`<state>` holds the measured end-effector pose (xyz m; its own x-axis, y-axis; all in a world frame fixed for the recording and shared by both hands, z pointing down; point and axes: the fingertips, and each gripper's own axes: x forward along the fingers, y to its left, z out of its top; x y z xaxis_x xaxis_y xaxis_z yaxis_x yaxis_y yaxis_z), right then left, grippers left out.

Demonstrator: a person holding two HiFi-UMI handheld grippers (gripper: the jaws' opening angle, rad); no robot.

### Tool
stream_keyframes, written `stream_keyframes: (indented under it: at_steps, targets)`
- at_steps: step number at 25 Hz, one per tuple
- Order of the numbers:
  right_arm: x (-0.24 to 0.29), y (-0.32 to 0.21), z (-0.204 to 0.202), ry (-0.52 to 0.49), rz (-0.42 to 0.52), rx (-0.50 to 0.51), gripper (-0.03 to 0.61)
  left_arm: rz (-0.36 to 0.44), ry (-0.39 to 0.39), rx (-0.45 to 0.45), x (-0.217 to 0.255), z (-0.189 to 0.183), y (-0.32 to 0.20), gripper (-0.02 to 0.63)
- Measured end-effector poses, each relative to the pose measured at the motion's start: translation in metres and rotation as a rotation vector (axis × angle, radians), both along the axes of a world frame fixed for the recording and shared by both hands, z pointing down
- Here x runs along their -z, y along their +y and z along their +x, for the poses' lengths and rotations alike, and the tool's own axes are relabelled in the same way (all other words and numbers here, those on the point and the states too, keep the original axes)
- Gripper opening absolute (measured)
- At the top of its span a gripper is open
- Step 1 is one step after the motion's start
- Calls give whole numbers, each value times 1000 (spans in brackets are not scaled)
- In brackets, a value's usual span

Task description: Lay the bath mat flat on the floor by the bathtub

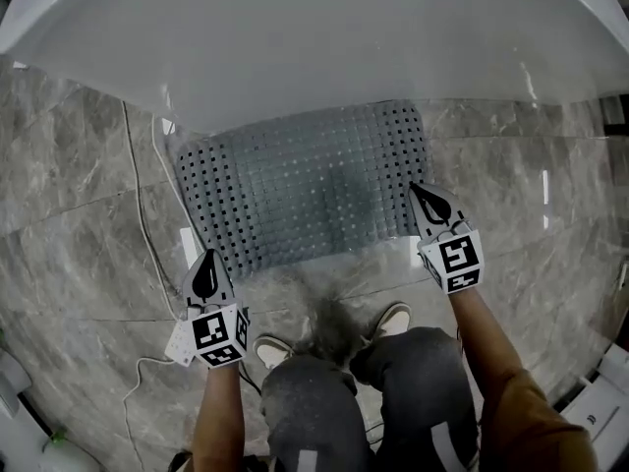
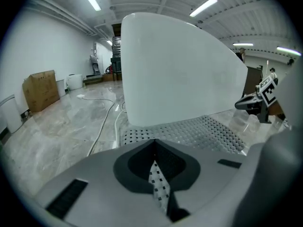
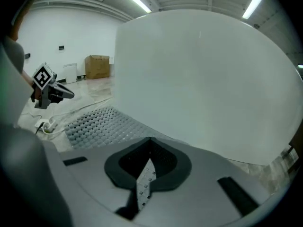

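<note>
One bath mat (image 1: 305, 190): grey, rubbery, rectangular, gridded with small square holes. It's on the floor (image 1: 79, 224), far edge tucked under the bathtub (image 1: 295, 37) overhang. You've got two grippers on it. The left gripper (image 1: 206, 262) has its fingers clenched on the near left corner, and the right gripper (image 1: 426, 201) has its fingers clenched on the right edge. The one tub is smooth, white and curved. The floor is glossy grey marble-look tile. One white cable (image 1: 142, 214) trails left. One cardboard box (image 2: 41, 90) stands by the white wall.

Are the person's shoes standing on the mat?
No, both shoes stand on the bare floor, short of the near edge of the mat.
</note>
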<state>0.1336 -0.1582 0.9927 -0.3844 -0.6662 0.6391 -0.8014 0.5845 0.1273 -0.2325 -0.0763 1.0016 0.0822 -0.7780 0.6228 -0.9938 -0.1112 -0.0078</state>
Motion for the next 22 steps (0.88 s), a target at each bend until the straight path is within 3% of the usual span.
stream_keyframes:
  at_steps: [5, 22]
  targets:
    - [72, 17, 0, -34, -4, -42, 5, 27, 10, -35, 80, 24, 6, 3]
    - [285, 49, -13, -74, 7, 4, 5, 15, 7, -37, 280, 51, 25, 3]
